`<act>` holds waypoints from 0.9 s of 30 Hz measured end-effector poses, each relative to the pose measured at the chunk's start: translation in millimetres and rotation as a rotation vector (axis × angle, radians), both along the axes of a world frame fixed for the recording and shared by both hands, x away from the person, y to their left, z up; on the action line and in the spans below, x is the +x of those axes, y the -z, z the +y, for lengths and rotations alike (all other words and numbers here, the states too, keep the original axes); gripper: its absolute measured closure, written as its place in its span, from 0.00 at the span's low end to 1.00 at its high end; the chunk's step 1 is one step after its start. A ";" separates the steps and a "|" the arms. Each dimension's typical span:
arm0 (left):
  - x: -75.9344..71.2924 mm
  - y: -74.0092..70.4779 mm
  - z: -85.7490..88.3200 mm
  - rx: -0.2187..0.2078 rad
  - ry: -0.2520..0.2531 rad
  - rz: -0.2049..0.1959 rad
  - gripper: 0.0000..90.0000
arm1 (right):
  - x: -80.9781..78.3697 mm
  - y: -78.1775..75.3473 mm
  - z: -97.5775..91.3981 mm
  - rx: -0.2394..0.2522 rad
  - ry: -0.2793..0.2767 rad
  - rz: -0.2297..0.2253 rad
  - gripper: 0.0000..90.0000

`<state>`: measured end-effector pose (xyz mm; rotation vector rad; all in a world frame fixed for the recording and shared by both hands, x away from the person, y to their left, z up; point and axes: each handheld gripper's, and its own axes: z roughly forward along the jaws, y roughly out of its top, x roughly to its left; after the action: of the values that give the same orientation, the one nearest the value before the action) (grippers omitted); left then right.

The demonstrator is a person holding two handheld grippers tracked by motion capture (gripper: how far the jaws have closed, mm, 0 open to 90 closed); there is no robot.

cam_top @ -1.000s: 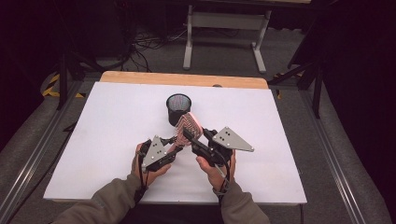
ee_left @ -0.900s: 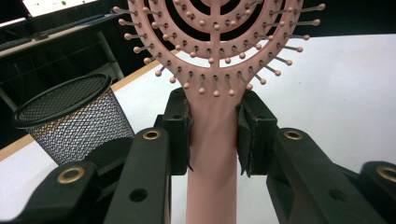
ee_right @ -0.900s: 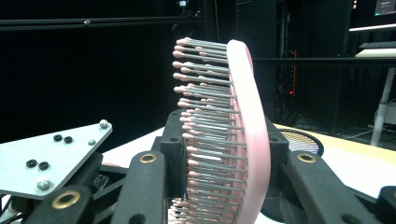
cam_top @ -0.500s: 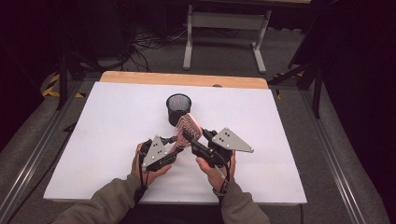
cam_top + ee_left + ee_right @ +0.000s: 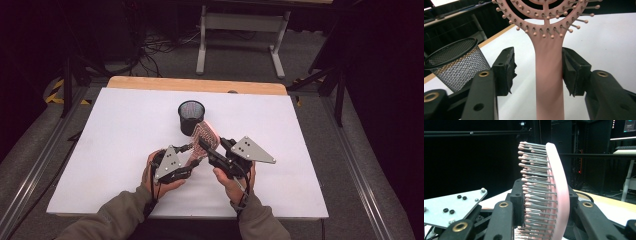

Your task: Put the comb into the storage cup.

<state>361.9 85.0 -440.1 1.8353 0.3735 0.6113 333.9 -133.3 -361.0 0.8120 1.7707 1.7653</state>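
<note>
Both tongs, left (image 5: 192,156) and right (image 5: 206,148), meet at a pink hairbrush (image 5: 204,136) beside a mesh cup (image 5: 191,116).

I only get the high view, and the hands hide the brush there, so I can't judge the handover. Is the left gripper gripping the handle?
Observer: No. The left gripper has just been opening. The pink hairbrush handle stands between its pads, with a clear gap on one side.
Operator: What holds it, then?
Observer: The right gripper is clamped across the brush head, one pad on the bristle side, the other on the smooth back.
</note>
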 end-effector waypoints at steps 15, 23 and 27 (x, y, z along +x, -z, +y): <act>2.2 1.4 -1.9 -0.026 0.066 0.072 0.16 | -0.1 -3.4 -8.6 -0.005 0.016 -0.026 0.71; 2.7 -1.8 3.4 -0.031 0.092 0.084 0.10 | 0.8 -4.2 -12.7 -0.008 0.030 -0.034 0.71; 3.6 -4.1 7.7 -0.037 0.090 0.084 0.09 | 1.1 -5.4 -15.5 -0.009 0.040 -0.036 0.71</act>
<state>365.6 92.7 -436.1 1.8351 0.3533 0.4637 335.0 -148.9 -355.6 0.8019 1.7265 1.7344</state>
